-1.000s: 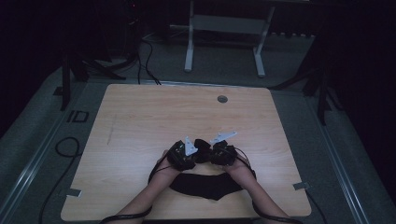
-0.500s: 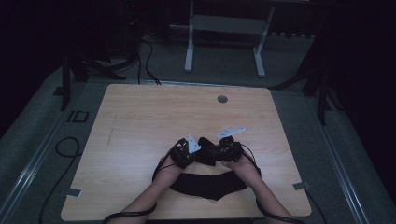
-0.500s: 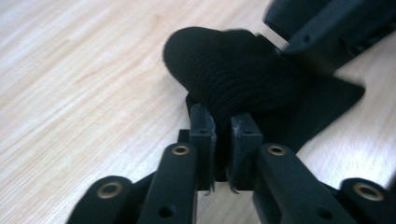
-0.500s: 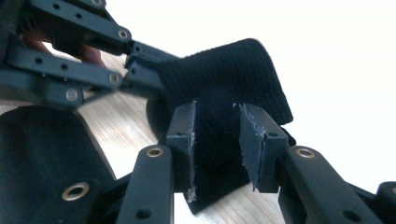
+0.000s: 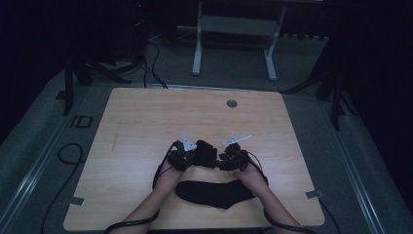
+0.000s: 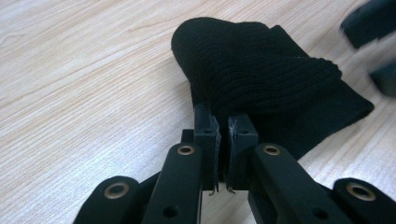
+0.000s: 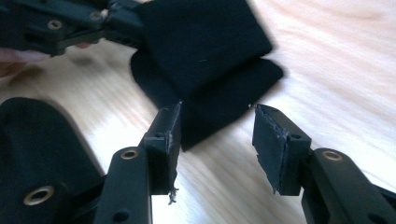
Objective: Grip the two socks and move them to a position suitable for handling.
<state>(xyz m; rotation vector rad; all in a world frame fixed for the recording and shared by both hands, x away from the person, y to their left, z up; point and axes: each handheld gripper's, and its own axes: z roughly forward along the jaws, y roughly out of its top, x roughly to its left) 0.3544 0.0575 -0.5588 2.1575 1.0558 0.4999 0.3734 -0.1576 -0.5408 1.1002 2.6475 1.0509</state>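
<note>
Folded black sock point(image 5: 205, 153) sits between the two grippers on the tabletop point(image 5: 146, 122), near the person's edge, a bit right of centre. High view: a small compact dark bundle, no clear long axis there. Left gripper view: folded sock point(image 6: 261, 74) has its rounded fold end toward upper left and its flat layered end running to the right; top layer bulges up, lower layer lies flat on the wood. Ribbed knit, matte, soft, no logo or writing readable.

Left gripper point(image 5: 182, 155) fingers point(image 6: 208, 135) pinched almost together on a bit of the sock's near edge; jaws closed tight on the fabric. Right gripper point(image 5: 233, 158) fingers point(image 7: 166, 135) stand moderately apart and have just been opening; the sock's corner point(image 7: 205, 70) lies just beyond and between them, pads not pressing on it. In the right gripper view the left gripper point(image 7: 88, 23) shows at upper left, holding the sock's raised layer.

Second black sock point(image 5: 214, 192) lies flat nearer the person, between the forearms, long axis roughly left-right across the tabletop, toe end at left, cuff end under the right hand point(image 5: 248, 175). Same matte knit.

Tabletop is pale wood-grain laminate, rounded corners, a round grey grommet point(image 5: 232, 103) near the far edge. Grey triangular plates top both grippers. Cables trail off the near edge. Floor marking "ID" point(image 5: 80, 121) left of the tabletop.
</note>
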